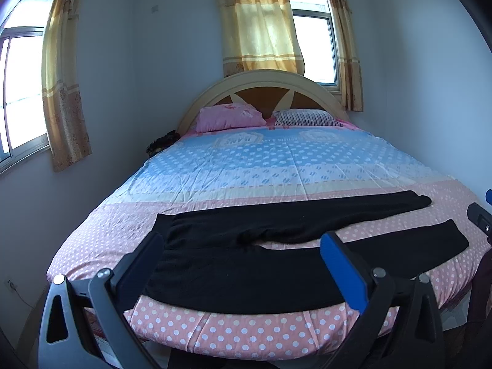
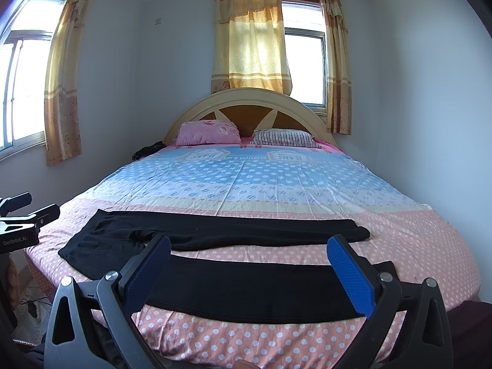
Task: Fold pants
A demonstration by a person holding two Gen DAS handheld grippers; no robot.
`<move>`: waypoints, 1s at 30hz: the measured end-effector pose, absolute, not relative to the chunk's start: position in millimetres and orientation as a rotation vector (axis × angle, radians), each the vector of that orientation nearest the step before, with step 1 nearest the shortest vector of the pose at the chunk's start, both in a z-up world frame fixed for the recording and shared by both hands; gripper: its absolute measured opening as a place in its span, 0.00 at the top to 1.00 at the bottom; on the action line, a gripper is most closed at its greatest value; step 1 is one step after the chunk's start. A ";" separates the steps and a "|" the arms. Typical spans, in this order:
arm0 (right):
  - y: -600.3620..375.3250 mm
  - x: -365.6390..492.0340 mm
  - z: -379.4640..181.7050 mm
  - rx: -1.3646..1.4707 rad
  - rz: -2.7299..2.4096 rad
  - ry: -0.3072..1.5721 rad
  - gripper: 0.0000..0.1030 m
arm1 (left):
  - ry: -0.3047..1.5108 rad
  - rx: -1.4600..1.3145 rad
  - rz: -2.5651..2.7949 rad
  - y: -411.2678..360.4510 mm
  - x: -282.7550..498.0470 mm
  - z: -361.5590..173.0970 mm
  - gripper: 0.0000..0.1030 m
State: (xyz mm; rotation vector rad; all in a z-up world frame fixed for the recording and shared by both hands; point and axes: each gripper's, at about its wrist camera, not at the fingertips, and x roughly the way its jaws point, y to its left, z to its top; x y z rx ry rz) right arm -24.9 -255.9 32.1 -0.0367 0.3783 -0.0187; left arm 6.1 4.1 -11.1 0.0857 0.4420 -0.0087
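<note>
Black pants (image 1: 261,264) lie spread flat across the foot of the bed, waist to the left and both legs running right, slightly apart. They also show in the right wrist view (image 2: 246,286). My left gripper (image 1: 243,246) is open and empty, held above the waist and near leg. My right gripper (image 2: 249,249) is open and empty, held above the near leg close to the bed's front edge. The right gripper's tip shows at the right edge of the left wrist view (image 1: 479,218). The left gripper's body shows at the left edge of the right wrist view (image 2: 21,221).
The bed (image 1: 276,166) has a blue and pink polka-dot sheet. A pink pillow (image 1: 229,117) and a striped pillow (image 1: 307,117) lie against the headboard (image 1: 261,87). A dark item (image 1: 161,144) sits beside the bed at far left. Walls stand close on both sides.
</note>
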 end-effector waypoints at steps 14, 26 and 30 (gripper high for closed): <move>-255.8 -23.5 30.3 -0.041 -0.022 0.382 0.01 | 0.439 0.079 -0.006 4.7 6.3 -10.2 0.00; -255.5 -23.3 28.4 -0.043 -0.022 0.385 0.01 | 0.439 0.077 -0.006 5.6 6.8 -9.3 0.00; -255.2 -22.9 28.2 -0.044 -0.022 0.386 0.01 | 0.439 0.076 -0.007 5.9 6.5 -9.2 0.00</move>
